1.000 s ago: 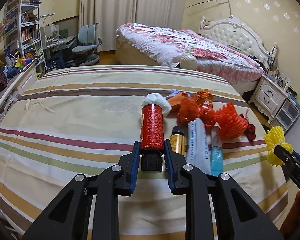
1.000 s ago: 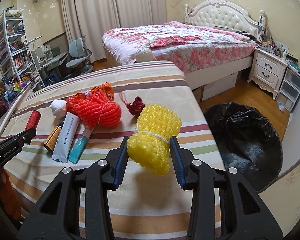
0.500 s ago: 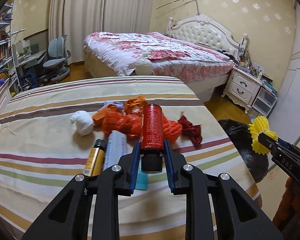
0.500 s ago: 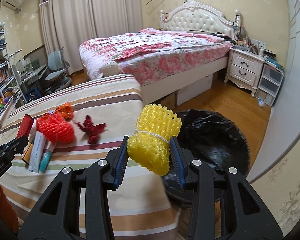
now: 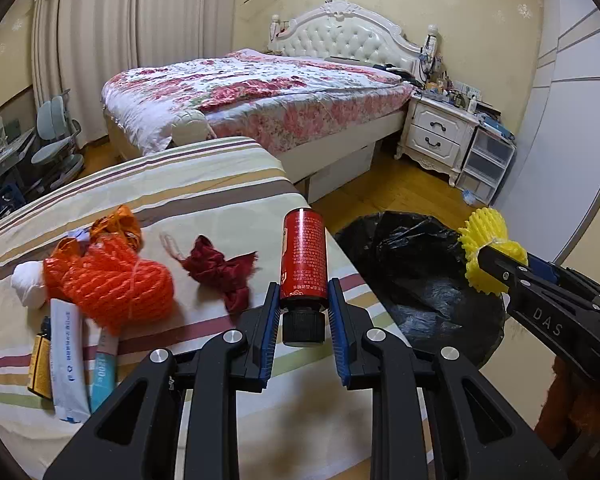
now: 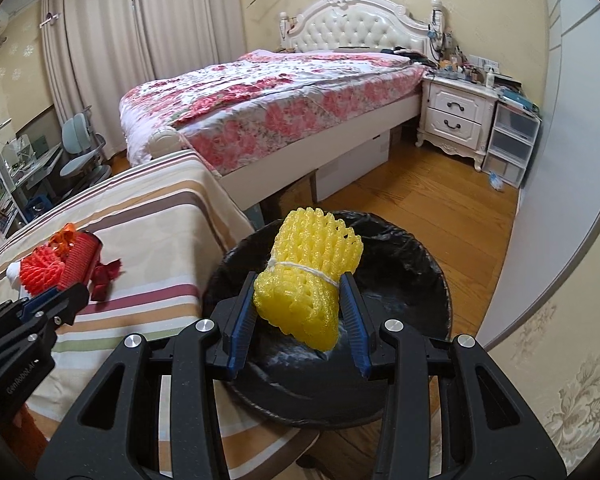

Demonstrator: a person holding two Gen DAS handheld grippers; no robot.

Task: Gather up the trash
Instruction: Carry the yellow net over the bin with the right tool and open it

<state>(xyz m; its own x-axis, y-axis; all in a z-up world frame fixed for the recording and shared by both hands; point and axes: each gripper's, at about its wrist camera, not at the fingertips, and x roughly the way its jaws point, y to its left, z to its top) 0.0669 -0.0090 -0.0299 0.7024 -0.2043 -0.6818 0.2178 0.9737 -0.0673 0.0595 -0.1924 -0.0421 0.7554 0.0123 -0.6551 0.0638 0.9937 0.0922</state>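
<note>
My left gripper (image 5: 303, 300) is shut on a red bottle (image 5: 303, 254) with a black cap, held above the right edge of the striped bed (image 5: 204, 184). The right gripper (image 6: 300, 294) is shut on a yellow foam net (image 6: 308, 272), tied with white string, right over the black-lined trash bin (image 6: 412, 280). In the left wrist view the bin (image 5: 416, 276) sits on the floor just right of the bed, with the right gripper (image 5: 496, 268) and its yellow net (image 5: 488, 236) above its far side. The red bottle (image 6: 79, 260) shows at the left of the right wrist view.
On the striped bed lie an orange foam net (image 5: 116, 276), a dark red cloth scrap (image 5: 220, 268), a white wad (image 5: 28, 284), an orange wrapper (image 5: 118, 224) and several tubes (image 5: 66, 360). A floral bed (image 5: 260, 100), a white nightstand (image 5: 440, 136) and wooden floor (image 6: 440, 200) lie beyond.
Both grippers have swung right with their loads. The bottle has gone from mid-bed to the bed's right edge; the yellow net has gone from over the bed to above the bin.
</note>
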